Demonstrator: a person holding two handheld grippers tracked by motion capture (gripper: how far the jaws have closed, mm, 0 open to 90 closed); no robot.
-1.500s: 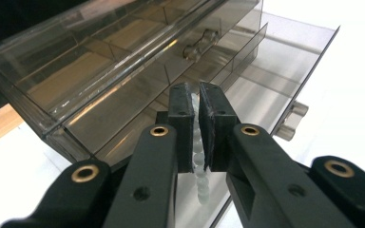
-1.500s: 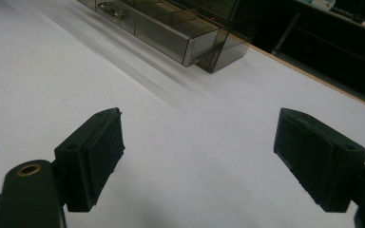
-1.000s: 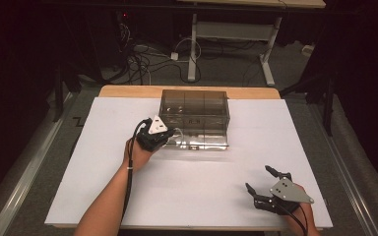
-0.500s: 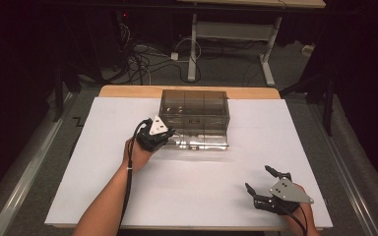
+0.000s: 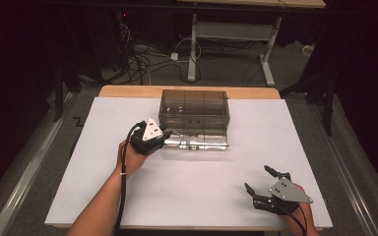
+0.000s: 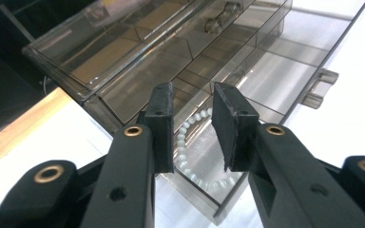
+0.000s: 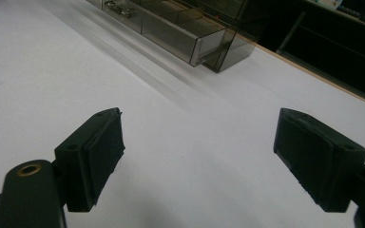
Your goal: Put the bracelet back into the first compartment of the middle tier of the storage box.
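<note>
Since a second ago, left gripper (image 6: pixel 192 128) jaws have been opening, now apart and empty above the bead bracelet (image 6: pixel 190 156) lying in the drawer (image 6: pixel 285 71). Bracelet: light, limp, slippery; pinch across the strand. Right gripper (image 7: pixel 199 156) wide open, idle.

Bright tabletop, dark surroundings — soft, slightly blurred

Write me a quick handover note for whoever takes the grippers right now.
Left gripper: open, jaws have just been opening, nothing between them, above the open bottom drawer of the clear organizer.
Right gripper: wide open, holding nothing, low over the white table near the front right.
Done: white bead bracelet lies in the drawer's end compartment.
Left: probably back the left gripper off and push the drawer shut.
</note>
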